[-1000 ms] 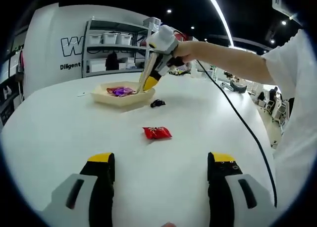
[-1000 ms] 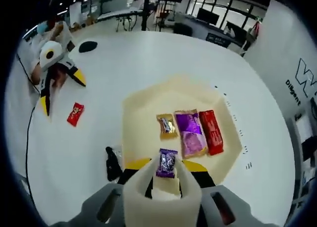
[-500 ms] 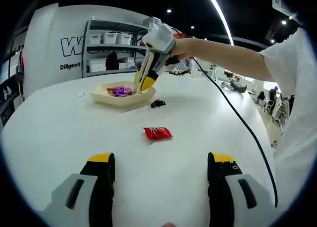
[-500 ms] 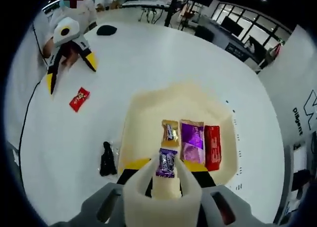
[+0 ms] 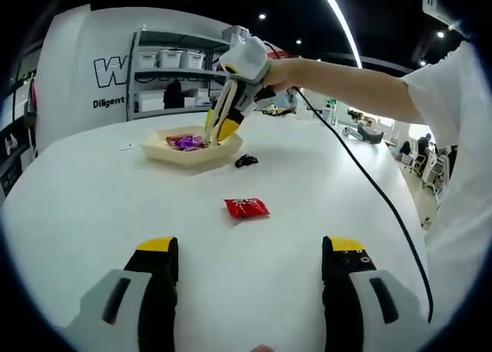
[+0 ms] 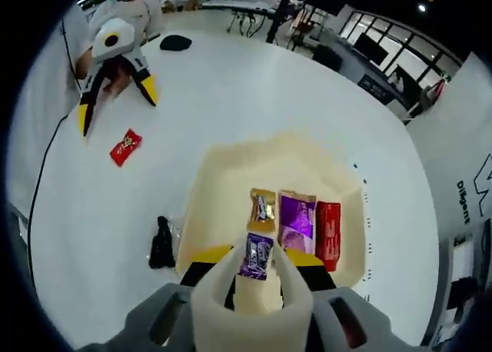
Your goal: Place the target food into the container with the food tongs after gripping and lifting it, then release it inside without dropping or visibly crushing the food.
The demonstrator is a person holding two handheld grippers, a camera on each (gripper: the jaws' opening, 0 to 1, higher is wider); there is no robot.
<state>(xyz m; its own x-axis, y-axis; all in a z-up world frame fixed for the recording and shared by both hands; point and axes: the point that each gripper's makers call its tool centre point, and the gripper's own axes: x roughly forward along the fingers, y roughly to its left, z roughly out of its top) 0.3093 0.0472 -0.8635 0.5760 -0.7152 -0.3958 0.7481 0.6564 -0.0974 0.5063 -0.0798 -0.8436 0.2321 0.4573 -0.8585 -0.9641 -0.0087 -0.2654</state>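
Tongs, cream plastic [image 6: 254, 294], clamped in right hand-held gripper [image 6: 254, 279], pinching small purple-wrapped candy [image 6: 254, 255] at tips, poised above near edge of pale cream shallow tray [image 6: 231, 167]. Already lying inside tray: gold-wrapped sweet [image 6: 263, 206], larger purple packet [image 6: 297, 217], red packet [image 6: 328, 229]. Outward on white tabletop [image 6: 215, 91]: black wrapped piece [image 6: 161, 243] just beside tray, red wrapped candy [image 5: 246, 207] well apart. Left hand-held gripper [image 5: 250, 261] spread wide, holding nothing, low over tabletop. Risks, judged: letting go too near rim could tip candy outside tray; squeezing harder could dent wrapper; slack grip could drop it from height.
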